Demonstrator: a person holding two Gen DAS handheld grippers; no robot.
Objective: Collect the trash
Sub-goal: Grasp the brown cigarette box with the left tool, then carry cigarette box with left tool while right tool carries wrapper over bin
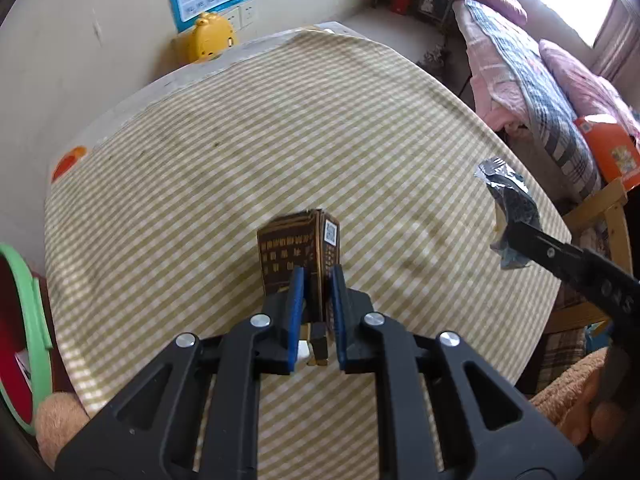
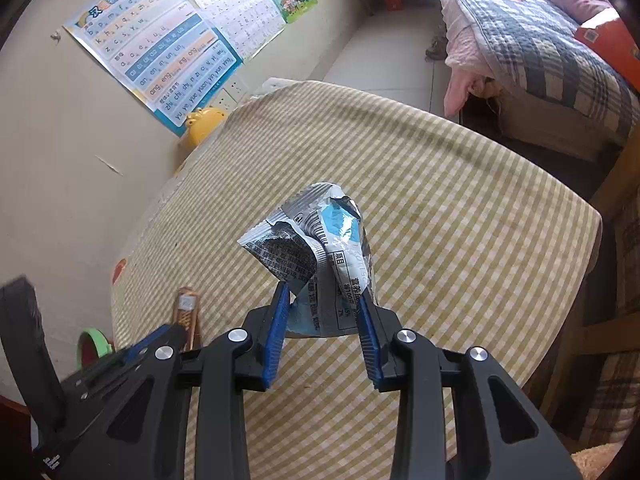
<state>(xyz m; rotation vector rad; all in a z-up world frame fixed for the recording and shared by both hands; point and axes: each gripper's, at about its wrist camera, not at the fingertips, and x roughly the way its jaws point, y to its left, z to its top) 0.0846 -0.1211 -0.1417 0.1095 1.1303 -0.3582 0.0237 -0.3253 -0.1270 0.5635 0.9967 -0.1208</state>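
My left gripper (image 1: 316, 276) is shut on a small dark brown carton (image 1: 300, 252) with a QR code, held above the checked tablecloth (image 1: 280, 140). My right gripper (image 2: 322, 296) is shut on a crumpled silver and blue snack wrapper (image 2: 316, 240), lifted over the table. In the left wrist view the right gripper's black fingers (image 1: 536, 240) and the wrapper (image 1: 508, 196) show at the right edge of the table. In the right wrist view the left gripper (image 2: 160, 340) and its carton (image 2: 187, 312) show at the lower left.
A green-rimmed red bin (image 1: 24, 320) stands left of the table. A yellow toy (image 1: 206, 38) sits by the wall under posters (image 2: 160, 48). A bed with plaid and pink bedding (image 1: 532, 92) and a wooden chair (image 1: 608, 208) are to the right.
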